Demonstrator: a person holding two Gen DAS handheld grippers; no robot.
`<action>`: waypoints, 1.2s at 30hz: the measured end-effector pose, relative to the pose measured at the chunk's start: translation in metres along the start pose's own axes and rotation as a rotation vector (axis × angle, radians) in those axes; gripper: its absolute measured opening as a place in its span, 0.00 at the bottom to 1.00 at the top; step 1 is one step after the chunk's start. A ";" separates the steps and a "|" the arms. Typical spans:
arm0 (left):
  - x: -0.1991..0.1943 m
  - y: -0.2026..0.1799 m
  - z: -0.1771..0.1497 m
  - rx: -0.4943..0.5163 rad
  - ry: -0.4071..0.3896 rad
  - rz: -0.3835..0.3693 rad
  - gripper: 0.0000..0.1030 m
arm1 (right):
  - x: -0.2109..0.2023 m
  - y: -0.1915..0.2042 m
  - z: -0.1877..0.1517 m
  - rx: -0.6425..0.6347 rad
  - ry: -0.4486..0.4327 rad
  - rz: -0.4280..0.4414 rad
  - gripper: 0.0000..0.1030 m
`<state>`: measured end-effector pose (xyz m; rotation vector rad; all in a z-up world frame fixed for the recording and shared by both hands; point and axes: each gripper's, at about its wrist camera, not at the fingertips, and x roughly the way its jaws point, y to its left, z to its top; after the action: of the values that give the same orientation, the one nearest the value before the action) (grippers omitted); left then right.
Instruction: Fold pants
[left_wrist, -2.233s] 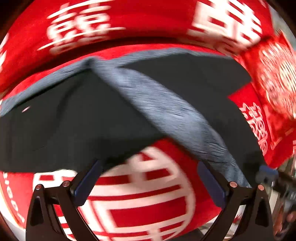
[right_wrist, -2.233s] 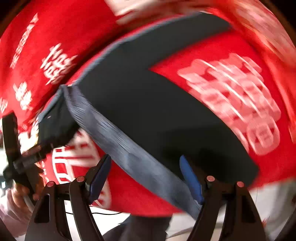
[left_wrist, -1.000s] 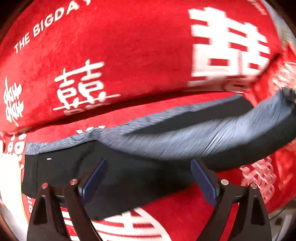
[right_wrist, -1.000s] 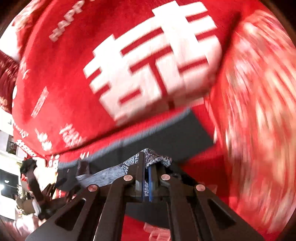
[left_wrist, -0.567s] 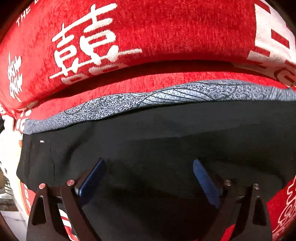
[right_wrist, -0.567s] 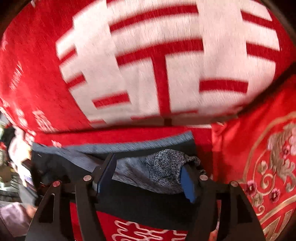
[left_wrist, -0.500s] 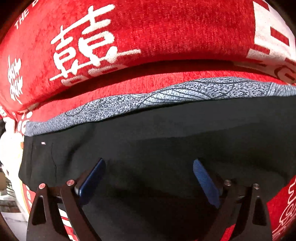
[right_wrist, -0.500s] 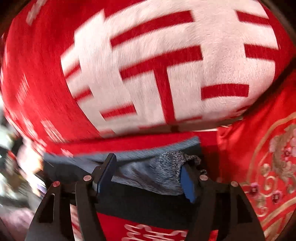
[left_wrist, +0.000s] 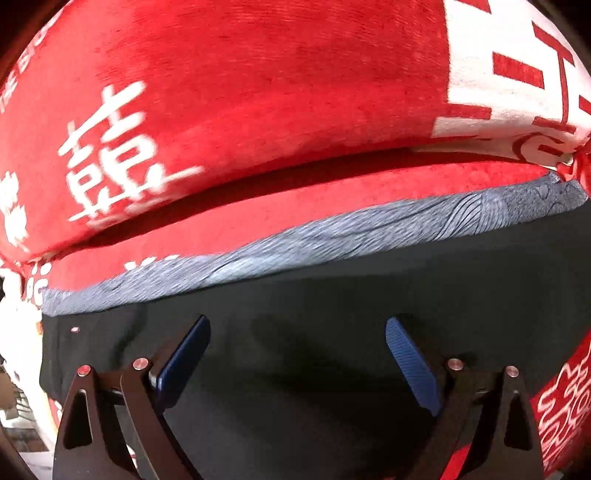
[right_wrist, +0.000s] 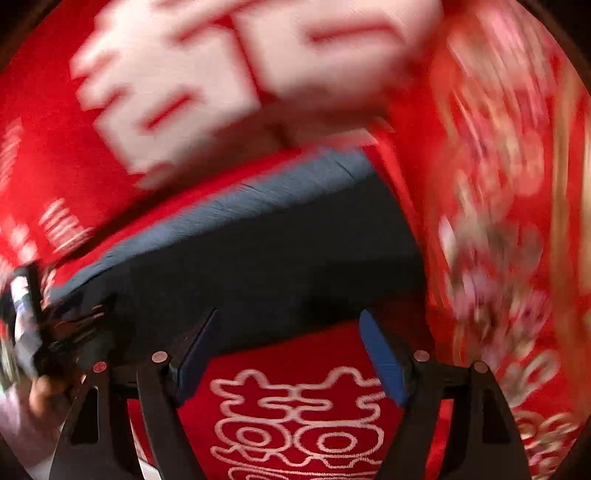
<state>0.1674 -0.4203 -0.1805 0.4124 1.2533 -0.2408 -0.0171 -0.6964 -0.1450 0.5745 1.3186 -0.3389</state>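
the black pants lie flat on the red cover, their grey patterned band along the far edge. the left gripper hangs over the black cloth, jaws wide, grasping nothing. the right gripper, above the near edge, is opening, empty.

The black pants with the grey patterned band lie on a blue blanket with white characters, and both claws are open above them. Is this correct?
Not quite: the blanket is red, not blue, as the left wrist view shows. The rest holds: the black pants with the grey patterned band lie on it, the left claw is open, and the right claw is opening, with nothing held.
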 end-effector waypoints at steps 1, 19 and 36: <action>0.003 -0.003 0.003 -0.007 0.002 -0.001 0.94 | 0.009 -0.010 0.000 0.059 0.011 0.002 0.73; -0.013 0.019 0.003 -0.082 -0.010 0.032 0.96 | -0.004 -0.011 0.002 0.093 -0.088 -0.060 0.44; -0.017 0.151 -0.090 -0.204 0.144 0.116 1.00 | 0.041 0.121 -0.024 -0.101 0.155 0.353 0.46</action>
<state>0.1441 -0.2459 -0.1610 0.3295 1.3752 0.0169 0.0384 -0.5802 -0.1643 0.7448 1.3443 0.0633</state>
